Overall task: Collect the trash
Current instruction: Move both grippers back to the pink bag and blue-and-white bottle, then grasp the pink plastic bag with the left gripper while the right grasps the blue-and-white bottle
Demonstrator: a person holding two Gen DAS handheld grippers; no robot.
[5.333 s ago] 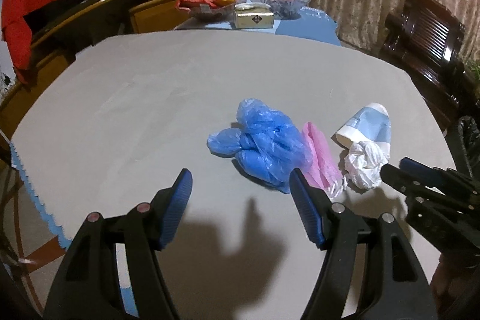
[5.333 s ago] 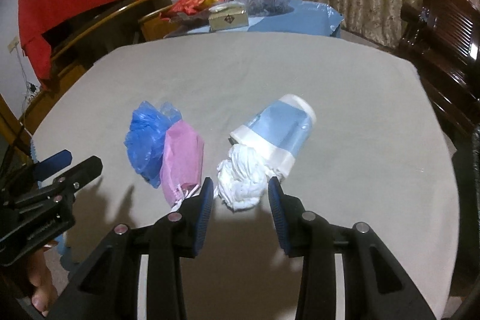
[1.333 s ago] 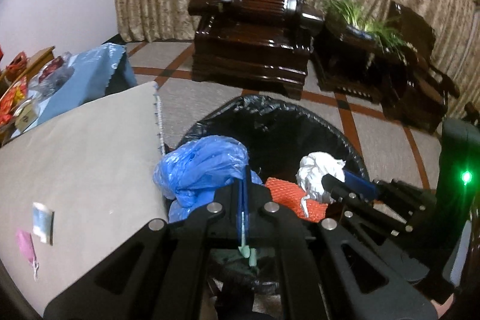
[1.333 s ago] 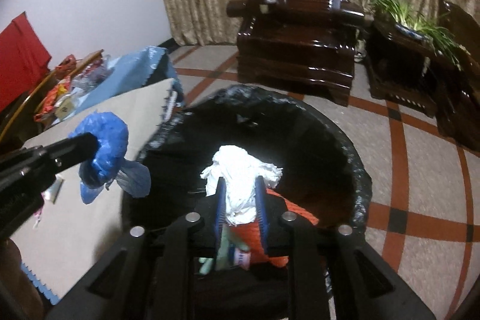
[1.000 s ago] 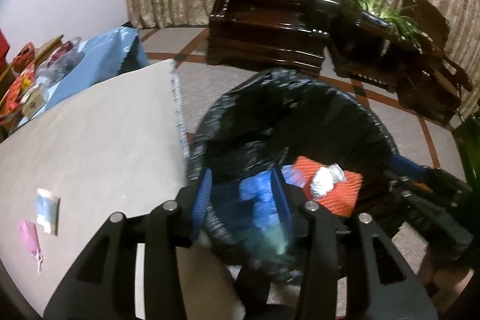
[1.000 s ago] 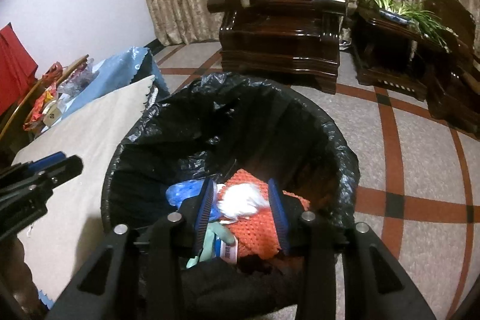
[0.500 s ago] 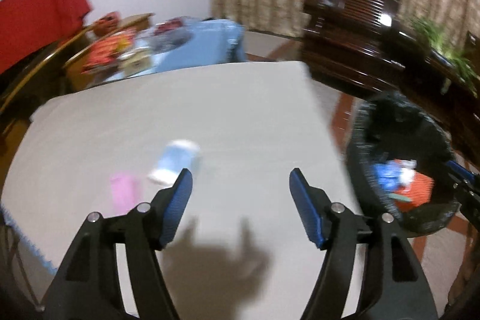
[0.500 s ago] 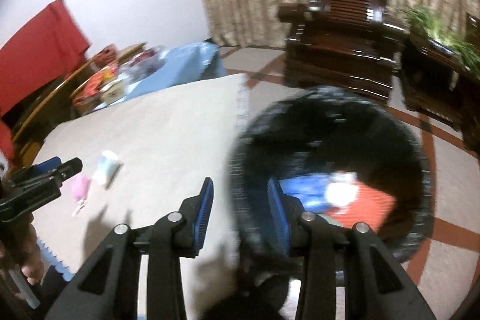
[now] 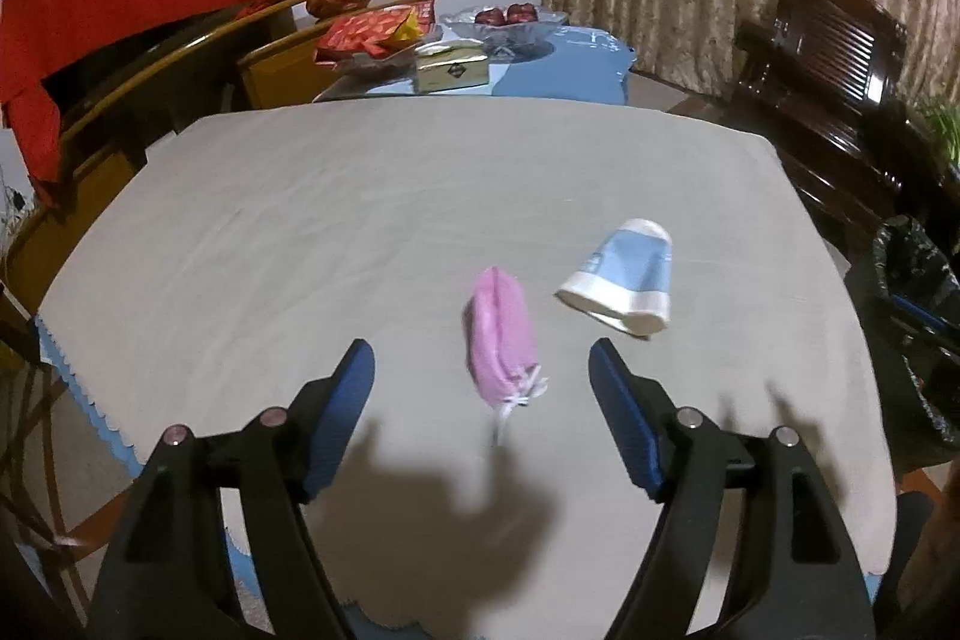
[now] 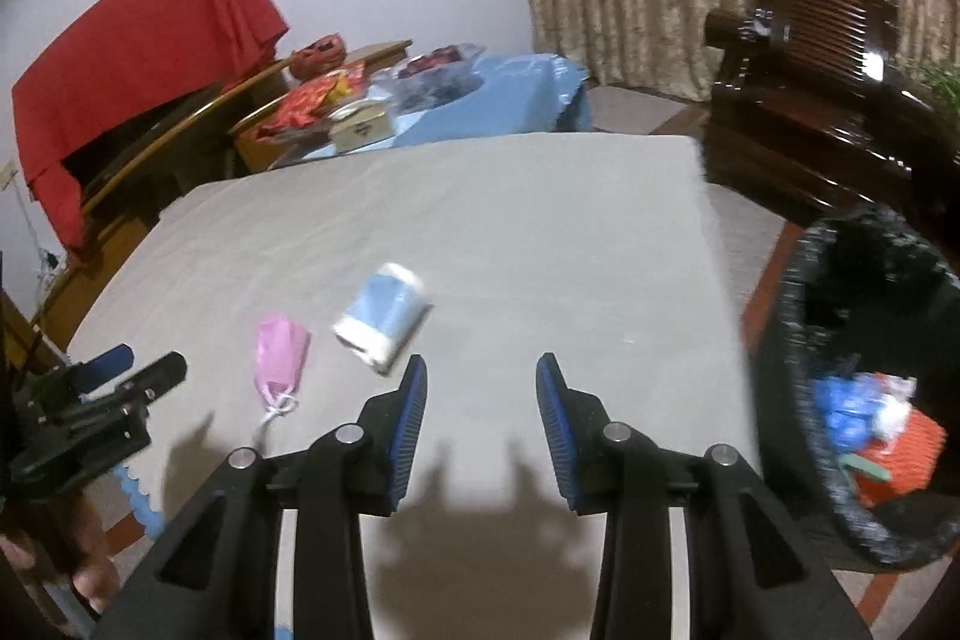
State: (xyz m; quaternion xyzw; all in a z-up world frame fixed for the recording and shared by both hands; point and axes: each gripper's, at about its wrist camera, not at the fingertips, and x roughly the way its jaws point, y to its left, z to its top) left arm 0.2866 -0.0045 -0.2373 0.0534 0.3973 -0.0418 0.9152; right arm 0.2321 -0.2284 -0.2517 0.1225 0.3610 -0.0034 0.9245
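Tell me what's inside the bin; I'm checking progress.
In the bin: blue bag, white wad, orange mesh, a green scrap. Anything beneath is hidden.

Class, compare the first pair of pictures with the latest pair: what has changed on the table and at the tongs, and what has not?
The blue plastic bag and the white crumpled tissue have left the table and now lie in the black-lined bin. Both the left tongs and the right tongs let go and are back over the table, open and empty. The pink mask and the blue-and-white paper cup stayed put.
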